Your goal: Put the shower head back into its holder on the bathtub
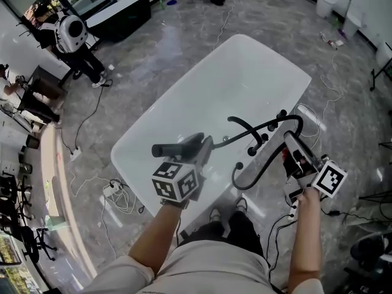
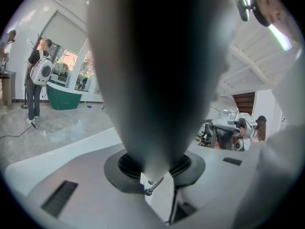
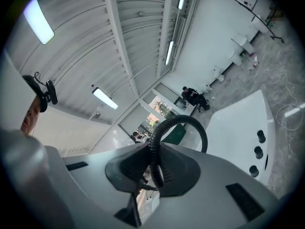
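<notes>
Cable-strewn floor (image 1: 184,48) rings the bathtub (image 1: 257,66); shower head (image 1: 177,147) over its near edge.

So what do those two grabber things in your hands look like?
The left gripper and right gripper are grey, with two flat jaws and dark ribbed pads. Each carries a white cube with black square markers. The person's sleeves are short and pale.

Bathtub (image 1: 245,72) across centre from 7 to 1 o'clock, shower head (image 1: 174,148) over its near end in left gripper (image 1: 199,147), hose (image 1: 260,164) at 4 o'clock in right gripper (image 1: 291,143), knobs (image 1: 264,138) between them, person (image 1: 72,38) at 10 o'clock.
</notes>
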A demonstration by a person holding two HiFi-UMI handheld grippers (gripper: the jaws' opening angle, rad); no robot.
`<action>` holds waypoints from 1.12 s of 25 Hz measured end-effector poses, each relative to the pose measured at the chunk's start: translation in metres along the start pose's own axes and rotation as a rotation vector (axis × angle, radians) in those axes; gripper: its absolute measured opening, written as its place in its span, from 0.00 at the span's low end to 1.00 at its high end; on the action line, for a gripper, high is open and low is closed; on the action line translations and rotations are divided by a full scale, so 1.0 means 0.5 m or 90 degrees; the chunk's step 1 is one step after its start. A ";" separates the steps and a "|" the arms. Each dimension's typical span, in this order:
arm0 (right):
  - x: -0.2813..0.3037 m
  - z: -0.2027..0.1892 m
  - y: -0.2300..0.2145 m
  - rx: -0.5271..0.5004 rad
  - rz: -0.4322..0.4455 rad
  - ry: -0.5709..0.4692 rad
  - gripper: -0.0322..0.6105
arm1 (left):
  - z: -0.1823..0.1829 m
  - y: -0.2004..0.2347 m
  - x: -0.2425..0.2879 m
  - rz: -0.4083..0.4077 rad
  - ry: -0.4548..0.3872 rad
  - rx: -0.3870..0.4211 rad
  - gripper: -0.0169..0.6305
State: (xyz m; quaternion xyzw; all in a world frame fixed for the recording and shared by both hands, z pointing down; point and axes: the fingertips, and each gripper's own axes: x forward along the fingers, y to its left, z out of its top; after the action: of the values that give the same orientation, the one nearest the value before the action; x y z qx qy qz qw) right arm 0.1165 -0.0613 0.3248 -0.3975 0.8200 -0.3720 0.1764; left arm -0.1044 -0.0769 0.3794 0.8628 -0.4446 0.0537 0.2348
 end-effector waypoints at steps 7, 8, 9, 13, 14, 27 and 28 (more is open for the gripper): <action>0.080 0.196 0.067 -0.219 0.001 -0.002 0.15 | 0.099 -0.039 0.039 -0.004 -0.040 0.003 0.18; 0.095 0.217 0.075 -0.215 0.008 -0.007 0.15 | 0.114 -0.039 0.045 -0.003 -0.045 0.002 0.18; 0.106 0.228 0.080 -0.200 0.019 -0.013 0.15 | 0.121 -0.038 0.048 -0.002 -0.049 0.002 0.18; 0.120 0.235 0.076 -0.122 0.075 -0.060 0.15 | 0.101 -0.041 0.051 0.009 -0.064 0.007 0.18; 0.120 0.234 0.073 -0.120 0.087 -0.070 0.15 | 0.093 -0.043 0.052 0.012 -0.067 0.008 0.18; 0.138 0.211 -0.037 -0.182 0.072 0.007 0.15 | 0.062 -0.045 0.084 0.051 -0.072 0.015 0.18; 0.144 0.212 -0.031 -0.196 0.083 0.006 0.15 | 0.061 -0.048 0.087 0.052 -0.074 0.020 0.18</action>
State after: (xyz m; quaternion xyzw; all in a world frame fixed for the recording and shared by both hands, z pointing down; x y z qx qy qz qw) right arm 0.1421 -0.1739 0.2669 -0.3642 0.8922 -0.2318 0.1329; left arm -0.0629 -0.1109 0.3568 0.8492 -0.4915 0.0200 0.1922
